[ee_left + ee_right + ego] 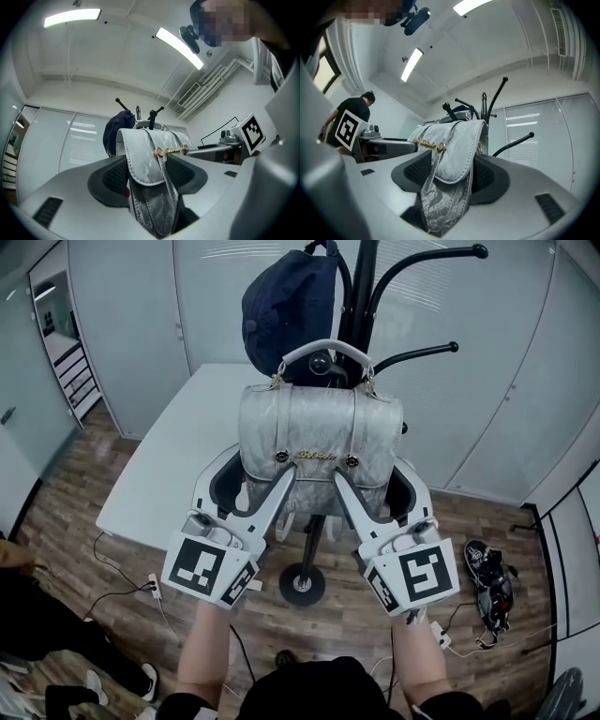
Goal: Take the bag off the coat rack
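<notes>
A silver quilted bag (pixel 319 442) hangs by its white handle (pixel 323 346) on a hook of the black coat rack (pixel 361 296). My left gripper (pixel 251 479) is shut on the bag's lower left side, and my right gripper (pixel 377 479) is shut on its lower right side. In the left gripper view the bag (pixel 150 164) fills the gap between the dark pads of the left gripper (pixel 147 176). The right gripper view shows the same: the bag (pixel 452 154) is pressed between the pads of the right gripper (pixel 450 176).
A navy cap (pixel 286 306) hangs on the rack above the bag. A white table (pixel 187 446) stands behind and to the left. The rack's round base (pixel 302 582) rests on the wood floor, with shoes (pixel 489 568) to the right and cables nearby. A person in black (pixel 354 112) stands at the side.
</notes>
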A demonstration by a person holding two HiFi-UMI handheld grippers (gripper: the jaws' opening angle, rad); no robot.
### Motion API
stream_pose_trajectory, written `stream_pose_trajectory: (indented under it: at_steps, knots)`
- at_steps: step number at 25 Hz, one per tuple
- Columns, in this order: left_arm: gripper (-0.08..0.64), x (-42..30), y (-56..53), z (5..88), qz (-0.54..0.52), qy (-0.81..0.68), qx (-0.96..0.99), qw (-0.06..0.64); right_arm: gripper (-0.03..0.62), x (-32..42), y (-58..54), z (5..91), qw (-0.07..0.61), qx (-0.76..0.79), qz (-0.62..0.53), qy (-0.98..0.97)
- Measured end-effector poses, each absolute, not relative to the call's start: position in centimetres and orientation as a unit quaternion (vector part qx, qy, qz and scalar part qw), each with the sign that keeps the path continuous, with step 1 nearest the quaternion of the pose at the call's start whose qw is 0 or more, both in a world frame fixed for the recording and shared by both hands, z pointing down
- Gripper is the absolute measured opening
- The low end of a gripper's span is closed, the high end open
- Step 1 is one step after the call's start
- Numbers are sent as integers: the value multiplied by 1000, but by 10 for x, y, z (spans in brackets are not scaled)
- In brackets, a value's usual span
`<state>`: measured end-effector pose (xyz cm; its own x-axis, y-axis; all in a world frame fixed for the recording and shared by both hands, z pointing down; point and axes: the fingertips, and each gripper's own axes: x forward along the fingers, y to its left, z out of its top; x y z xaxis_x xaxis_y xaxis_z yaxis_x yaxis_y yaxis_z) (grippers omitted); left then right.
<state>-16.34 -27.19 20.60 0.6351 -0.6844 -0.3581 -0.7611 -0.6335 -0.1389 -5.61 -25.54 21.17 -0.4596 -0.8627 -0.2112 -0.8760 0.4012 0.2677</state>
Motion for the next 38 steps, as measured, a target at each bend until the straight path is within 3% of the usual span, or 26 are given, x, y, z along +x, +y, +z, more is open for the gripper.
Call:
stream_pose_trajectory:
  at_steps: [18,38]
  knots:
    - [262,-167,-199,185,116,503,-836,185,255,-60,-209,195,72,-409,187,890]
    - [265,-107,-102,239,40,637,-759,125,256,-8,-142,253,85,-259,117,955]
